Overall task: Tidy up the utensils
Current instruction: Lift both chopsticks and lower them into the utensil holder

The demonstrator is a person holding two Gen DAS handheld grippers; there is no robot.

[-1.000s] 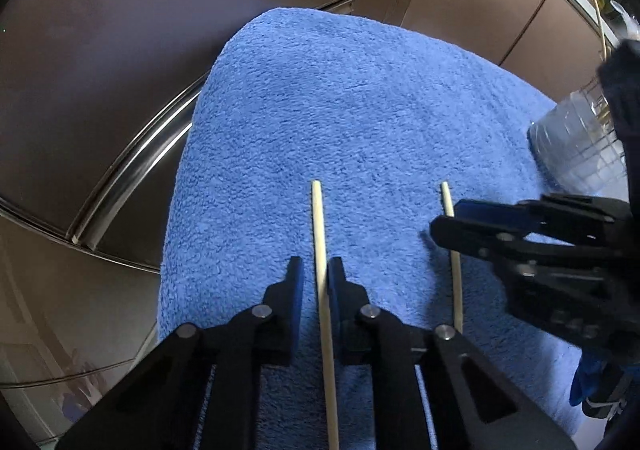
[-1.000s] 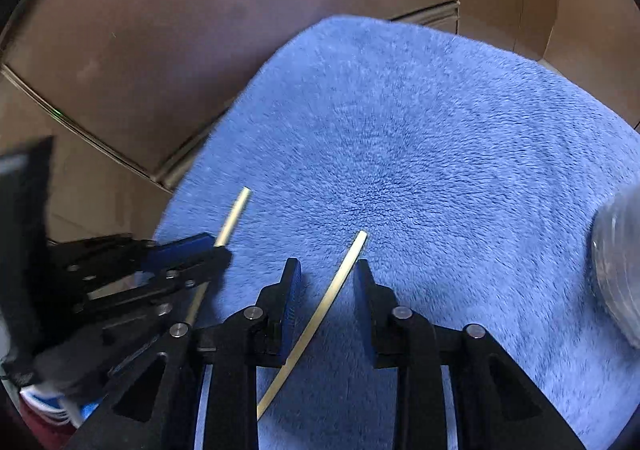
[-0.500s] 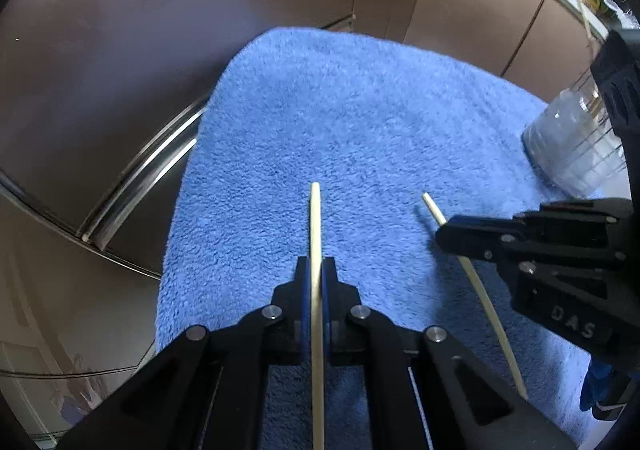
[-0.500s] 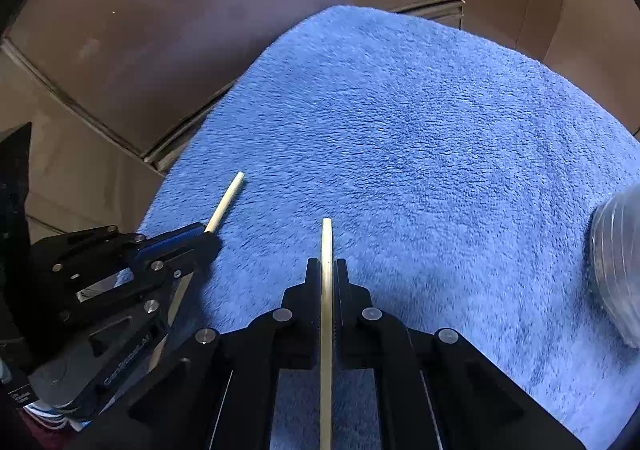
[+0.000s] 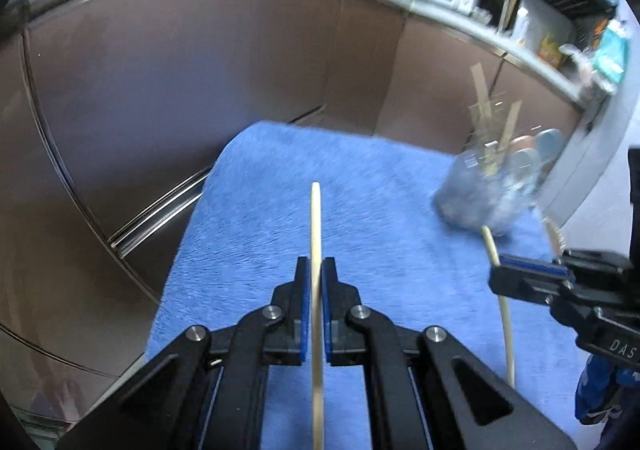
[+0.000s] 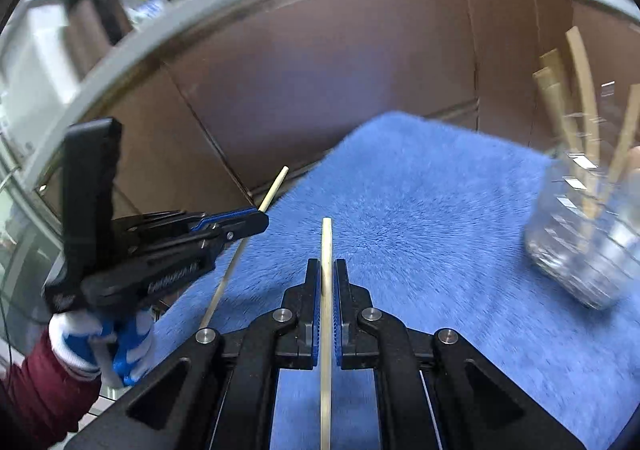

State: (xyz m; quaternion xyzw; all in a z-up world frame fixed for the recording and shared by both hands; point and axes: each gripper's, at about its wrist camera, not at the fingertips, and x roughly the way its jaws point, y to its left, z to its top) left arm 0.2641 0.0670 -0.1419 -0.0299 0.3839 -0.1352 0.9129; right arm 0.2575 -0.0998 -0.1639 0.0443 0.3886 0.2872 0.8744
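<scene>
Brown cabinet fronts (image 5: 180,90) are seen at the left behind a blue towel (image 5: 380,218) spread over the surface. One pale chopstick (image 5: 316,222) is clamped between the closed jaws of the left gripper (image 5: 315,270), its tip raised over the towel. Further right, a second chopstick (image 6: 327,246) is pinched the same way by the right gripper (image 6: 327,270). At the towel's far right edge a clear jar (image 6: 588,242), blurred, is seen with several wooden utensils (image 6: 584,90) standing in it
</scene>
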